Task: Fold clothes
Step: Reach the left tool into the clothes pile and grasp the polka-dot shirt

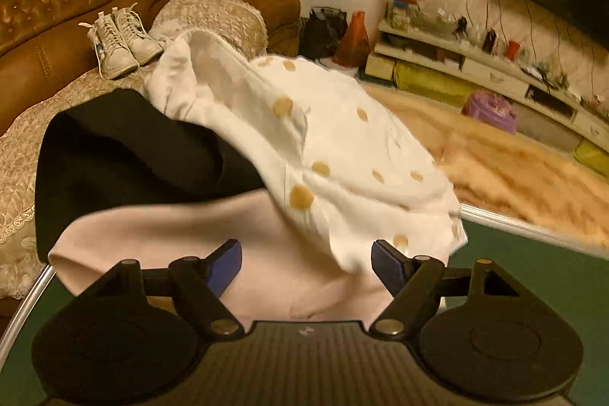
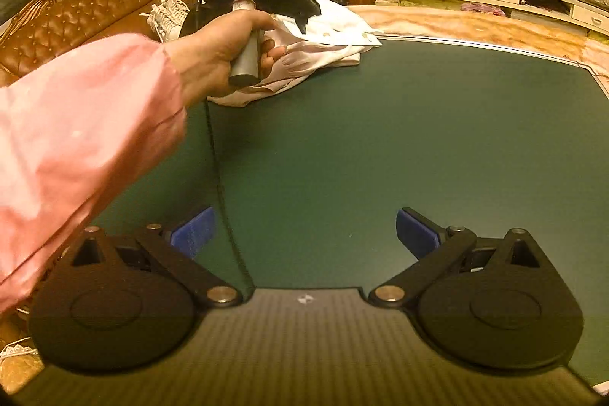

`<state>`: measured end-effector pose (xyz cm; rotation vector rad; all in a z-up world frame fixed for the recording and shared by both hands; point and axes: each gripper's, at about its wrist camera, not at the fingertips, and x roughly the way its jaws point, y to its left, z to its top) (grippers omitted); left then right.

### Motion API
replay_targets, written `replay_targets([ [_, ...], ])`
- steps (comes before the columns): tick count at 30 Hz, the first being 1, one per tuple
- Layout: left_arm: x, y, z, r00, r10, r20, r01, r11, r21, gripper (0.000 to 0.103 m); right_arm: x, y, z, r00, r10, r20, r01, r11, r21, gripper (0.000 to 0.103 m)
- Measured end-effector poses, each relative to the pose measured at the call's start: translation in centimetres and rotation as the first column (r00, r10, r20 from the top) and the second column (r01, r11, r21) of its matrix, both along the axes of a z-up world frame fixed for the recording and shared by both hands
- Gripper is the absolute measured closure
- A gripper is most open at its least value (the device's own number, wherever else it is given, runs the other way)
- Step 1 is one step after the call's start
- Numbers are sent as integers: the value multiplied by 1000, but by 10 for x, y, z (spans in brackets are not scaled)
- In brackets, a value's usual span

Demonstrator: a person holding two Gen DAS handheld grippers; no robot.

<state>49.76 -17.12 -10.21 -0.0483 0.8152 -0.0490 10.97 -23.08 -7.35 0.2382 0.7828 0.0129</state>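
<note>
While both grippers stand apart and empty, the left gripper (image 1: 306, 265) hovers over the soft, light clothes pile (image 1: 289, 147) at the table's (image 2: 380, 139) far corner; a hem edge looks best to pinch.

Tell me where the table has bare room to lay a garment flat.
The green table is bare from the right gripper out to the far metal edge and the right side. The far left corner is crowded: the pink garment, white dotted garment and black garment pile there, with the left gripper over them.
</note>
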Motion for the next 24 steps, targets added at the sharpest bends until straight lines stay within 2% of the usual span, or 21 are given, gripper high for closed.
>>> replay_targets([
  [3,5,0,2,1000,9,10,-9,1000,-20,28,0,-2,-1,1000,-6,-4,6,1000,8,0],
  [5,6,0,4,1000,-2,14,3,999,-39,47,-1,-2,-1,1000,-7,-6,7,1000,8,0],
  [6,6,0,4,1000,-12,10,13,999,-49,53,-1,-2,-1,1000,-7,-5,7,1000,7,0],
  [8,8,1,4,1000,-16,5,16,998,-63,79,-2,-1,-1,1000,-5,-4,5,1000,5,0],
  [10,8,6,6,1000,-13,7,14,997,-81,91,-2,-1,-1,1000,-3,-4,3,1000,1,0],
  [14,-3,13,15,998,-12,55,17,995,-99,92,-2,0,0,1000,-3,0,3,1000,-8,0],
  [17,-30,15,36,990,-91,109,104,988,-116,92,0,-4,-2,1000,-14,-5,14,1000,-4,0],
  [21,-101,21,67,941,-264,212,288,953,-90,93,-1,-13,-2,999,-51,-4,51,998,19,0],
  [24,-154,31,76,910,-352,221,373,926,-61,93,-6,-20,0,995,-99,7,99,994,38,0],
])
